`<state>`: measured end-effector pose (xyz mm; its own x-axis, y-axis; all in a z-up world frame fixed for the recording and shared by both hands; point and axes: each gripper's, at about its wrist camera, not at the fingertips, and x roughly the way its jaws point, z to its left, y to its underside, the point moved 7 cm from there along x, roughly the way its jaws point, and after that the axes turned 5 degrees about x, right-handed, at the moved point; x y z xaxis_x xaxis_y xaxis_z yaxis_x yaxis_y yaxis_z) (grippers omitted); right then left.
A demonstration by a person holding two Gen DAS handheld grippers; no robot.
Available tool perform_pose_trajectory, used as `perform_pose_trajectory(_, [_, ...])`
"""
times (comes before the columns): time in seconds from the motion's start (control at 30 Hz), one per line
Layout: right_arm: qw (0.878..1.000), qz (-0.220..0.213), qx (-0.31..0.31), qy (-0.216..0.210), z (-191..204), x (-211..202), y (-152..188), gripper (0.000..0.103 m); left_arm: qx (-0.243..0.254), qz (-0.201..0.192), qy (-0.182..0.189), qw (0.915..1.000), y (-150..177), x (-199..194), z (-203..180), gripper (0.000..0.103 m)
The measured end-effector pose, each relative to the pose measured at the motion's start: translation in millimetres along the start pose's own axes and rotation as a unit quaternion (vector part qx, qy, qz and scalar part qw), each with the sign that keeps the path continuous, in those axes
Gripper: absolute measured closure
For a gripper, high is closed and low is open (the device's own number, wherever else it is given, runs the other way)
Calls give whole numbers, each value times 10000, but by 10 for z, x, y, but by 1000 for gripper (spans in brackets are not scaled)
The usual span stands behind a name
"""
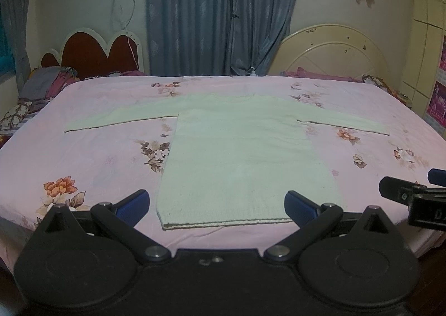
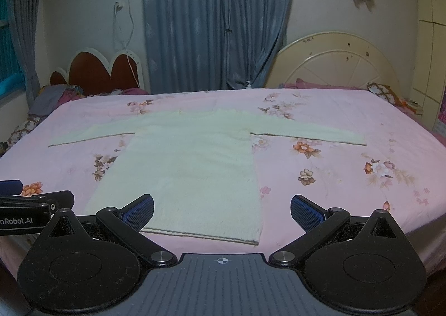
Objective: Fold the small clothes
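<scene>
In the left wrist view, the left gripper (image 1: pixel 217 207) hangs spread wide with nothing between its blue-padded fingers (image 1: pixel 133 206), poised over the near edge of a bed covered in a pink floral bedsheet (image 1: pixel 106 159). A pale green knitted long-sleeved sweater (image 1: pixel 239 159) lies flat just ahead of the claw, its hem running between the two fingertips and its sleeves stretched out to either side farther ahead. The right gripper (image 1: pixel 412 185) juts in at the right edge, beside the sweater's lower right corner. Grey-blue curtains (image 1: pixel 223 12) hang well beyond.

In the right wrist view, the right gripper (image 2: pixel 222 211) is likewise fully parted and holds nothing. The sweater (image 2: pixel 189 171) lies ahead and to the left, its hem corner between the fingertips. The left gripper (image 2: pixel 36 198) shows at the far left, near the hem's other end, on the bedsheet (image 2: pixel 348 176).
</scene>
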<state>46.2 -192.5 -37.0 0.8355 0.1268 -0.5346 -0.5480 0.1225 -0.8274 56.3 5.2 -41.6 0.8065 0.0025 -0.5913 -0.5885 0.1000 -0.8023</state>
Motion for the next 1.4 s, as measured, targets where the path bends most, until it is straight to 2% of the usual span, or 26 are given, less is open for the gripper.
perform_pose_trajectory(0.23, [10000, 8, 40, 88, 6, 86, -12, 0, -9, 3, 45, 10000, -15, 59, 35, 0])
perform_pose_trajectory(0.4, [9997, -33, 95, 209, -13, 202, -89, 0, 21, 0, 116, 9999, -85, 236, 89, 0])
perform_pose_trajectory(0.77, [9991, -14, 130, 413, 64, 827, -410, 0, 104, 38, 247, 9996, -437, 925, 302, 0])
perform_pose_trajectory(1.1, [9967, -33, 267, 771, -9, 1428, -826, 0, 283, -174, 425, 9985, -873, 1480, 440, 0])
perform_pose_trajectory(1.4, [9933, 107, 275, 1119, -356, 1763, -972, 0, 190, -225, 677, 9973, -1066, 1916, 198, 0])
